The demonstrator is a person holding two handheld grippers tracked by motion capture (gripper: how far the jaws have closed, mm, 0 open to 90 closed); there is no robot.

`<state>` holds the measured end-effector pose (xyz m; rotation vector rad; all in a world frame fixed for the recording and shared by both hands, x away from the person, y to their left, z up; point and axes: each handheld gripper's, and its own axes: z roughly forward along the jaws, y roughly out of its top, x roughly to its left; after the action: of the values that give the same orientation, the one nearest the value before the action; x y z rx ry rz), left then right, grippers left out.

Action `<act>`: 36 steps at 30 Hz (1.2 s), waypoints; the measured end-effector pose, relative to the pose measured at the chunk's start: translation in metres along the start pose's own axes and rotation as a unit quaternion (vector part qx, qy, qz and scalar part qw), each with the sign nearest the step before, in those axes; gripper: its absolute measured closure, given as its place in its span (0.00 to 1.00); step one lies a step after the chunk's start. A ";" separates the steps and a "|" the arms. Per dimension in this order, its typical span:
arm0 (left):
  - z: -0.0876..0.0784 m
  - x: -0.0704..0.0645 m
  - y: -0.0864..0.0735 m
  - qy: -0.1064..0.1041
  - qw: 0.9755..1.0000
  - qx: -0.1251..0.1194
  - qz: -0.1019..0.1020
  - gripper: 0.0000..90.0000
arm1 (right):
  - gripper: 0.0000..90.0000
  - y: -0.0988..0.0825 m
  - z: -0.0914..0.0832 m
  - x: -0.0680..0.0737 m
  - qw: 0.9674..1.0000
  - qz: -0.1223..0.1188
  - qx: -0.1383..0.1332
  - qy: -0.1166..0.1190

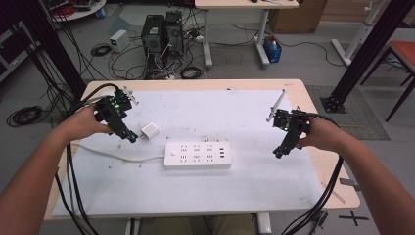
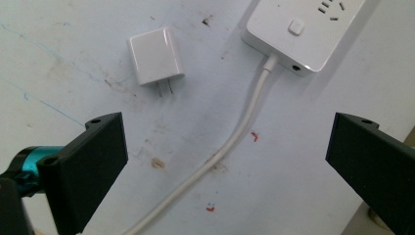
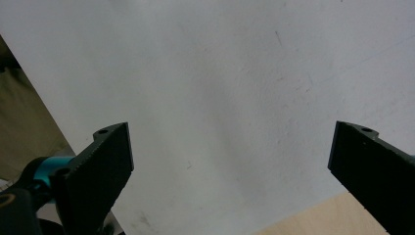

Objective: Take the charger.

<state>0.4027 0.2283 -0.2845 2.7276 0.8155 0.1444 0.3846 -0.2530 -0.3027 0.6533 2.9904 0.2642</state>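
Observation:
A white power strip [image 1: 197, 155] lies in the middle of the white mat, its white cord [image 1: 117, 156] trailing left. A small white plug adapter [image 1: 149, 131] lies flat just left of the strip, its two prongs bare. My left gripper [image 1: 131, 137] hovers beside the adapter, tilted down, jaws open and empty. In the left gripper view the adapter [image 2: 155, 56] lies ahead of the jaws, with the cord [image 2: 235, 137] running between them toward the strip's end [image 2: 298, 32]. My right gripper [image 1: 279, 152] hangs open over bare mat right of the strip.
The white mat [image 1: 254, 186] covers most of the wooden table [image 1: 337, 181]. Black cables trail off the table's left and right edges. Computer towers [image 1: 161, 34], cables and another desk stand on the floor beyond the far edge.

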 end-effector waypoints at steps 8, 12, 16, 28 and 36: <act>0.009 0.011 0.006 0.035 0.998 -0.021 -0.037 0.02 | 0.02 0.002 0.001 0.001 1.000 -0.001 -0.003 -0.001; 0.016 0.016 0.012 0.036 0.998 -0.033 -0.041 0.02 | 0.03 0.003 0.003 0.002 1.000 -0.002 -0.007 0.000; 0.029 0.020 0.019 0.034 0.998 -0.044 -0.041 0.02 | 0.03 0.002 0.005 0.003 1.000 -0.003 -0.009 0.001; 0.076 0.033 0.020 0.035 0.995 -0.046 -0.077 0.02 | 0.03 0.000 0.005 0.005 1.000 -0.001 -0.014 0.001; 0.098 0.045 0.018 0.057 0.991 -0.043 -0.111 0.04 | 0.03 -0.003 0.006 0.004 1.000 0.005 -0.017 0.001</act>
<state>0.4670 0.2149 -0.3720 2.5466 1.1114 0.2830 0.3801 -0.2530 -0.3089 0.6661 2.9781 0.3150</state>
